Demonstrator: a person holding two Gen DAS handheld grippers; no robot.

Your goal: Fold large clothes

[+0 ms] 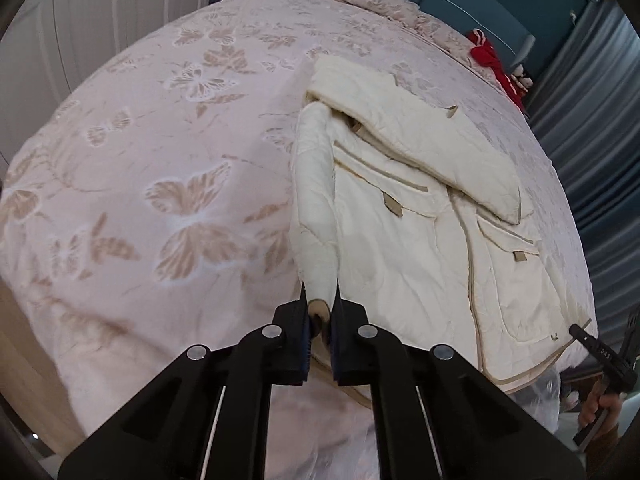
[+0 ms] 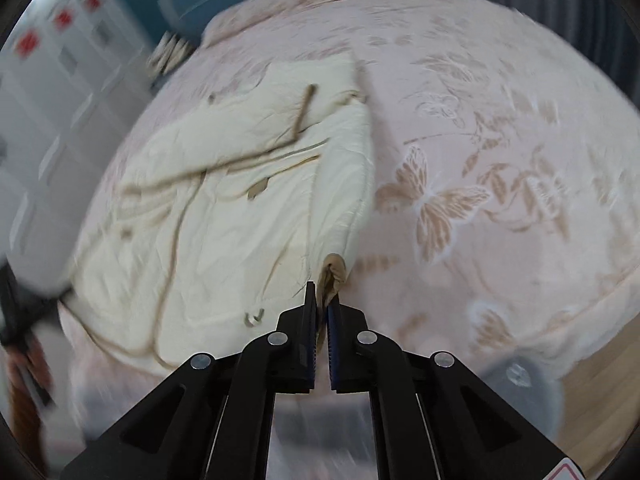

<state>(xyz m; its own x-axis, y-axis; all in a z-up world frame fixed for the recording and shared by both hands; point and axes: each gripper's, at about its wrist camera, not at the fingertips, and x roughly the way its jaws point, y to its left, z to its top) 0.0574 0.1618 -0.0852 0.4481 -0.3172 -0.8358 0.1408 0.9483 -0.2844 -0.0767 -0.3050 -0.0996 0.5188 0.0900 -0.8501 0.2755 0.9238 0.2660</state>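
Note:
A cream quilted jacket (image 1: 420,240) with tan trim lies flat on the bed, one sleeve folded diagonally across its chest. My left gripper (image 1: 320,304) is shut on the tan cuff (image 1: 318,314) of the sleeve along the jacket's left edge. In the right wrist view, blurred, the jacket (image 2: 224,216) lies to the left. There my right gripper (image 2: 323,300) is shut on a tan-trimmed cuff (image 2: 334,270) of the sleeve along its right edge. Each view shows the other gripper at its edge: the right gripper (image 1: 608,360) in a hand and the left gripper (image 2: 20,312).
A pink butterfly-patterned bedspread (image 1: 160,160) covers the bed, with a matching pillow (image 1: 380,0) and a red garment (image 1: 488,56) at the head. White wardrobe doors (image 1: 80,20) stand on the left and a grey curtain (image 1: 592,120) on the right. Wooden floor (image 2: 600,400) shows beyond the bed's edge.

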